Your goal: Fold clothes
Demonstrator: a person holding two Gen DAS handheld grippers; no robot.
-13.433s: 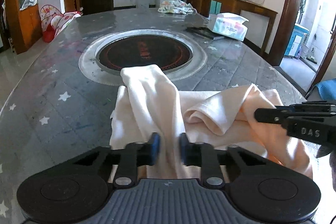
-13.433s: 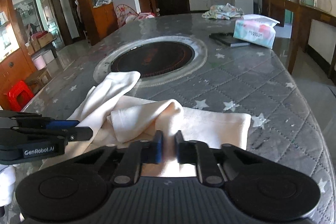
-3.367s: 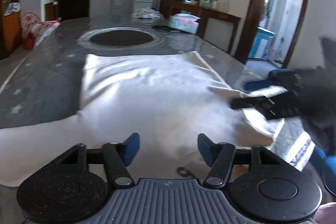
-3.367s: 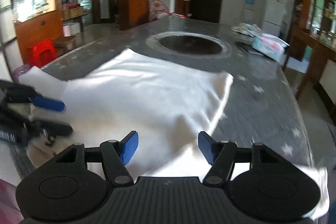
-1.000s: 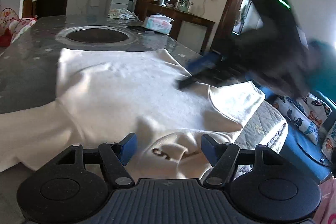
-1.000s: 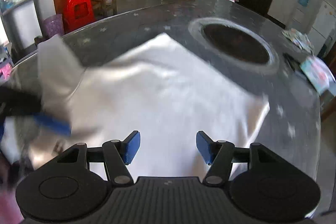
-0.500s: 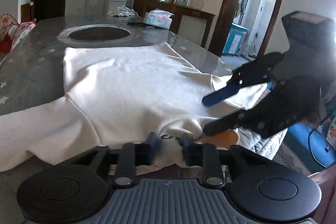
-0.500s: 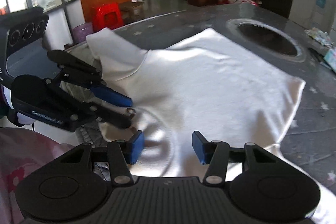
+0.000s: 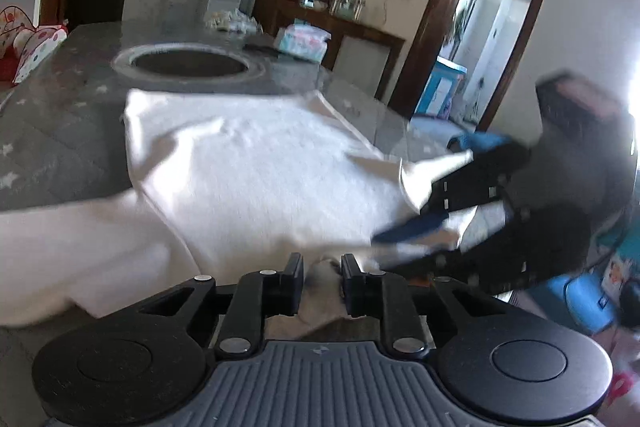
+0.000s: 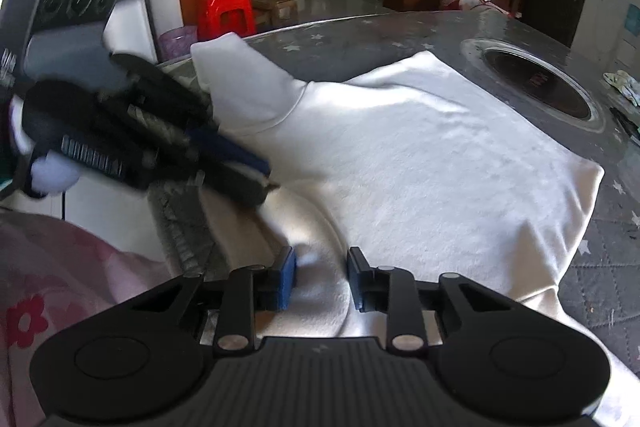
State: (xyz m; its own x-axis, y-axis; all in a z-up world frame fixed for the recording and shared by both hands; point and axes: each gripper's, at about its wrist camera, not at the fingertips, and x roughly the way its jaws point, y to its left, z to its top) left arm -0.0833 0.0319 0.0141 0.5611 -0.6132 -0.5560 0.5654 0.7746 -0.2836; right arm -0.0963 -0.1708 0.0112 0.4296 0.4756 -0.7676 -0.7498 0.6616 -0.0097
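Note:
A white shirt (image 9: 256, 171) lies spread flat on the grey star-patterned table (image 9: 60, 131), collar toward me; it also shows in the right wrist view (image 10: 420, 155). My left gripper (image 9: 322, 277) is shut on the shirt's collar edge at the near table edge. My right gripper (image 10: 320, 273) is partly closed around a fold of the shirt near the collar, with a gap still between the fingers. Each gripper shows in the other's view, the right gripper (image 9: 416, 227) beside the left one, the left gripper (image 10: 240, 175) to the left of the right one.
A round hotplate recess (image 9: 188, 65) sits in the table beyond the shirt. A tissue pack (image 9: 302, 41) and a bundle of cloth (image 9: 232, 21) lie at the far end. A red stool (image 10: 226, 13) and cabinets stand off the table's left side.
The left gripper stays shut on the collar edge. The right gripper has come down beside it and its jaws have narrowed around the shirt fabric.

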